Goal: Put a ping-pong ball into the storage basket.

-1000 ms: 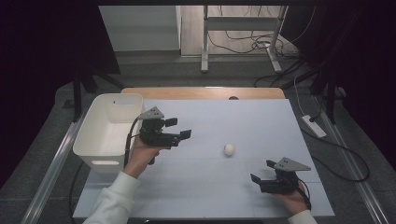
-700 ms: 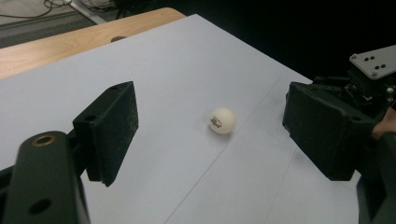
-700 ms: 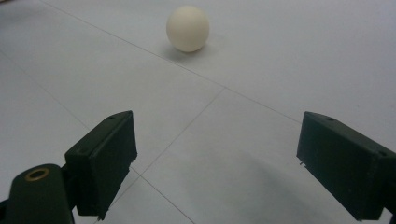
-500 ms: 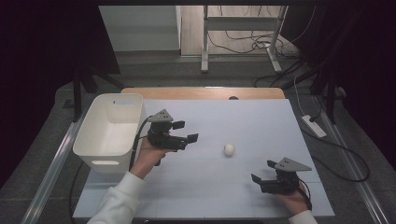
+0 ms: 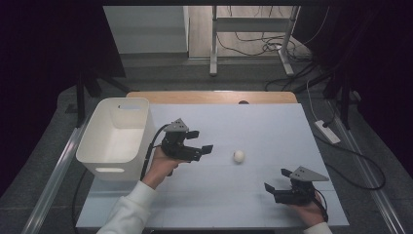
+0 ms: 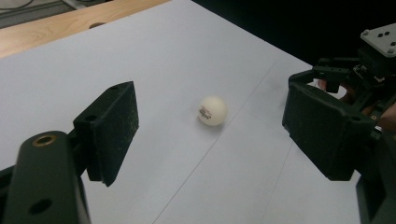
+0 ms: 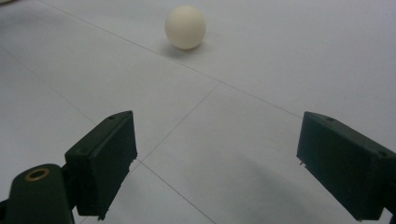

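Observation:
A small white ball (image 5: 238, 156) lies on the pale table sheet, right of centre. My left gripper (image 5: 202, 144) hovers just left of it, jaws open and pointing at it. In the left gripper view the ball (image 6: 212, 110) sits ahead between the two spread jaws, untouched, with small print on its side. My right gripper (image 5: 275, 180) rests low near the front right of the table, open and empty. The right gripper view has the ball (image 7: 185, 27) farther off, beyond the wide-apart jaws.
A white plastic bin (image 5: 116, 137) stands at the table's left edge, close behind the left hand. A wooden strip (image 5: 209, 97) runs along the table's far edge. Cables and a power strip (image 5: 327, 131) lie on the floor to the right.
The left hand and its gripper have moved right, away from the bin and toward the ball, sinking a little. The right gripper and the ball have stayed put.

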The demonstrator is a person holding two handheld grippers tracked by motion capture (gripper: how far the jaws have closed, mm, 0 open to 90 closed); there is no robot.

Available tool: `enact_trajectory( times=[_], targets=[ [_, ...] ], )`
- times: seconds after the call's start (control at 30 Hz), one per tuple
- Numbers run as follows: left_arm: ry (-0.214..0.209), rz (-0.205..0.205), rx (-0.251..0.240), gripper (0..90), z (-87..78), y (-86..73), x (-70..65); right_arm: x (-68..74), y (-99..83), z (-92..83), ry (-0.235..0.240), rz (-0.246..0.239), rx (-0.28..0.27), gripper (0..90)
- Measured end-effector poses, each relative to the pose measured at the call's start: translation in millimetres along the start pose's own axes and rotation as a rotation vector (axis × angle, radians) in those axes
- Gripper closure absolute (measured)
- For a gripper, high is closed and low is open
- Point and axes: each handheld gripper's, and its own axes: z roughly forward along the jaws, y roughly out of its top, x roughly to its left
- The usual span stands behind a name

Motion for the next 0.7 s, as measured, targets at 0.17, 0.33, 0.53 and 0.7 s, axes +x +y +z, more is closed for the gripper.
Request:
enact_trajectory(
  times=[0.17,0.33,0.53,0.7],
  targets=[
    [-0.002,0.01,0.008,18.9,1.7,-0.8,-2.4,1.9,-0.4,-2.3,-0.004,-0.007,-0.005,12.0],
    [-0.003,0.022,0.021,18.9,4.3,-2.4,-5.5,2.3,-0.6,-4.0,-0.005,-0.01,-0.012,12.0],
    [-0.012,0.029,0.036,18.9,11.5,-10.0,-7.4,2.2,-0.7,-3.8,-0.004,-0.009,-0.011,12.0],
    [-0.013,0.049,0.062,19.1,19.5,-12.2,-8.9,1.6,-1.9,-4.7,-0.008,-0.008,-0.01,11.9]
  ],
)
